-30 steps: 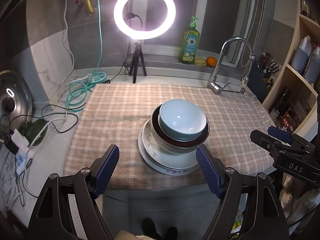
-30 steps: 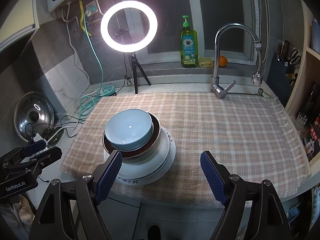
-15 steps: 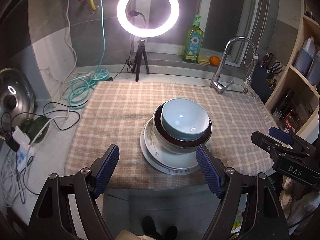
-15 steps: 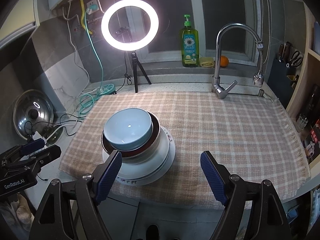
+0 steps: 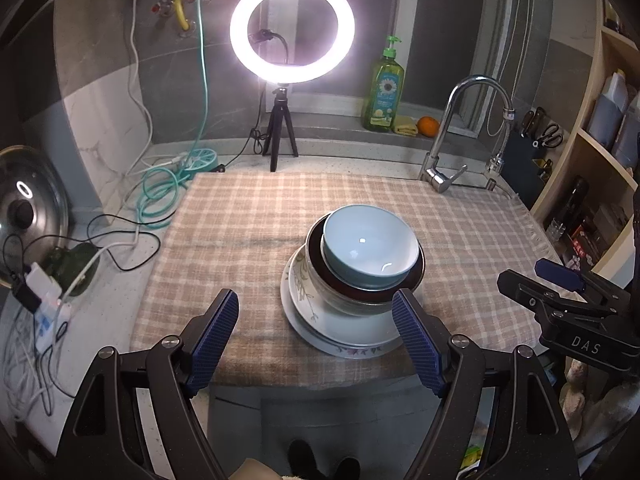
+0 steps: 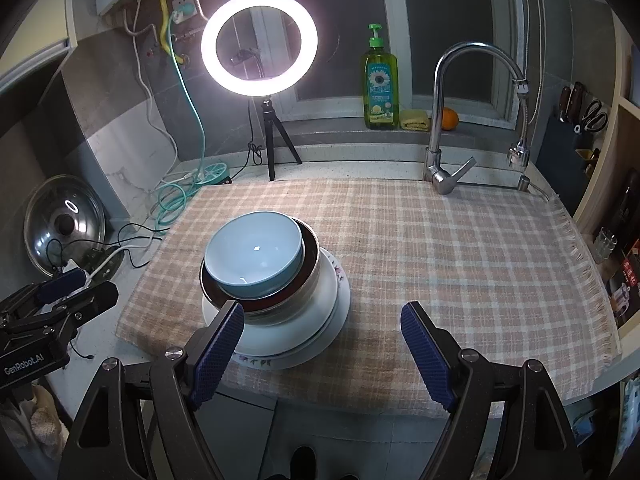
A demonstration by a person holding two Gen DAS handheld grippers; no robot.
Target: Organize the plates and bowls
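Note:
A stack of dishes stands near the front edge of the checked cloth (image 5: 256, 216). A light blue bowl (image 5: 370, 248) sits on top, inside a dark-rimmed bowl (image 5: 352, 300), on white floral plates (image 5: 340, 336). The stack shows in the right wrist view too: blue bowl (image 6: 252, 256), dark-rimmed bowl (image 6: 308, 256), plates (image 6: 328, 312). My left gripper (image 5: 316, 336) is open and empty, held off the counter in front of the stack. My right gripper (image 6: 322, 354) is open and empty, just right of the stack's front.
A ring light on a tripod (image 5: 292, 32), soap bottle (image 5: 383, 92), orange (image 5: 428, 126) and faucet (image 5: 452, 152) stand at the back. Cables (image 5: 160, 196) and a pot lid (image 5: 28, 216) lie left. Shelves (image 5: 600, 140) are at the right.
Both grippers have drawn back and risen slightly from the stack; the dishes have not moved. Both stay open.

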